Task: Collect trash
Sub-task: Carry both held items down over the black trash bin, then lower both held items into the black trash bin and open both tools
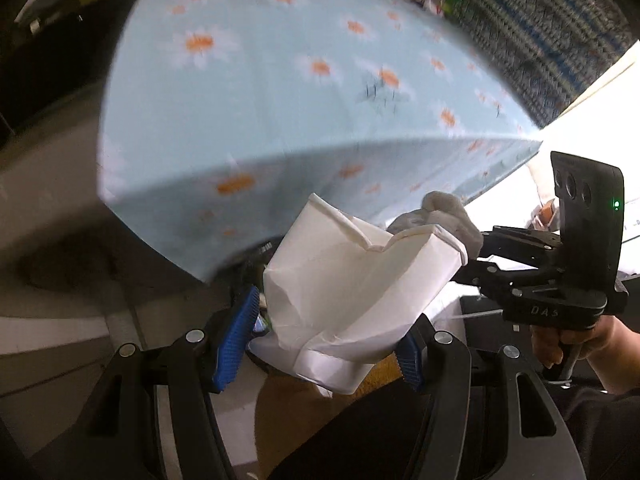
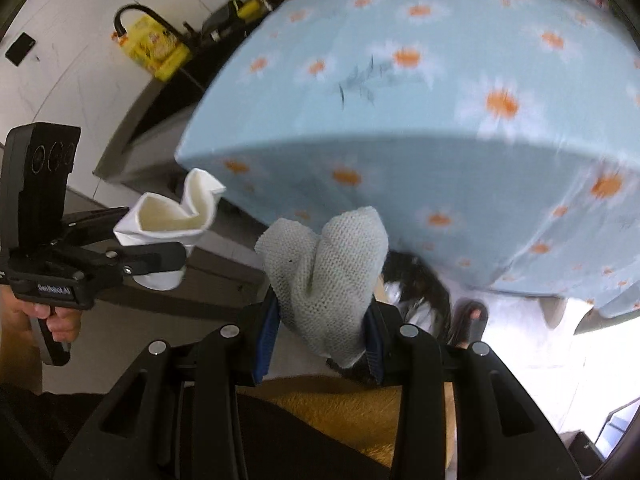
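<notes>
Trash was already in both grippers: a crumpled white paper cup (image 1: 352, 280) sat pinched in the left gripper (image 1: 324, 332), its blue-ribbed pads pressing the cup's lower body from either side while its dented open rim pointed up and away from the camera. To the right, a wad of grey knitted cloth (image 2: 328, 276) was clamped in the right gripper (image 2: 320, 340), its pads squeezed against the wad's lower part and the folded top standing free above them.

Both pieces hung off the near edge of the desk under its light-blue daisy-print cloth (image 1: 256, 92), not on it, with the grippers angled steeply downward. The turning relation seemed to be what lay below and ahead of the fingers: a dark, bag-like mass (image 2: 416, 284) showed just beyond the grey wad, under the desk's edge, and looked nearer to the right gripper than to the left. Whether it was the trash receptacle I could not tell.

The left wrist view showed the cup's creased wall close up, the wad only as a grey lump behind the rim, and the person's right hand (image 1: 576, 344) on its trigger handle. The right wrist view alone showed the cup's hollow cream inside, the dark mass, a sandalled foot (image 2: 472, 316) on the pale floor, and the left hand (image 2: 52, 320) gripping its handle.
</notes>
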Demonstrator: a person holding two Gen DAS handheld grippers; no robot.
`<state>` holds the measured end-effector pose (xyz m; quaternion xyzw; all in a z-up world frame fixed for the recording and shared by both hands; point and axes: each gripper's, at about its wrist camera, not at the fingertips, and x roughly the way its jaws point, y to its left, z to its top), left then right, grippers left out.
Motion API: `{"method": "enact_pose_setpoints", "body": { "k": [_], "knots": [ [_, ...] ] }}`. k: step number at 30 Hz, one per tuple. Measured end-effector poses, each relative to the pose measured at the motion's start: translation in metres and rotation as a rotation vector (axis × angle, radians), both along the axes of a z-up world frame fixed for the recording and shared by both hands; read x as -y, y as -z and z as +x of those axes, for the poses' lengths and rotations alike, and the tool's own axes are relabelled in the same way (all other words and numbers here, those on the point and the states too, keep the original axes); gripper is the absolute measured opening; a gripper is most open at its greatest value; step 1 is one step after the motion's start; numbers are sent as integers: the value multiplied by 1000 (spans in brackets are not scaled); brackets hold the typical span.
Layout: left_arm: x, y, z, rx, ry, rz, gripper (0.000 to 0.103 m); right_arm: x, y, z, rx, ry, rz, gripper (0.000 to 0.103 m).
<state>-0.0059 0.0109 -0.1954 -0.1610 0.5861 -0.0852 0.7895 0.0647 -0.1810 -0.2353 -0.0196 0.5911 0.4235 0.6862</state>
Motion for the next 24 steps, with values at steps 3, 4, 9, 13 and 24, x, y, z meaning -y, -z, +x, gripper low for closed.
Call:
{"method": "enact_pose_setpoints", "body": {
  "k": [3, 4, 9, 13, 24],
  "knots": [
    [10, 22, 2, -34, 13, 17, 60, 1, 17, 0, -42, -12, -17, 39],
    [12, 27, 4, -45, 17, 22, 60, 3, 24, 0, -48, -13, -30, 39],
    [20, 66, 13, -88, 23, 83, 60, 2, 61, 16, -125, 7, -63, 39],
    [21, 102, 16, -152, -16, 71, 60, 3, 99, 31, -216, 45, -92, 38],
    [9, 166, 12, -261, -160, 10, 60, 17, 164, 55, -366, 162, -112, 38]
  ]
}}
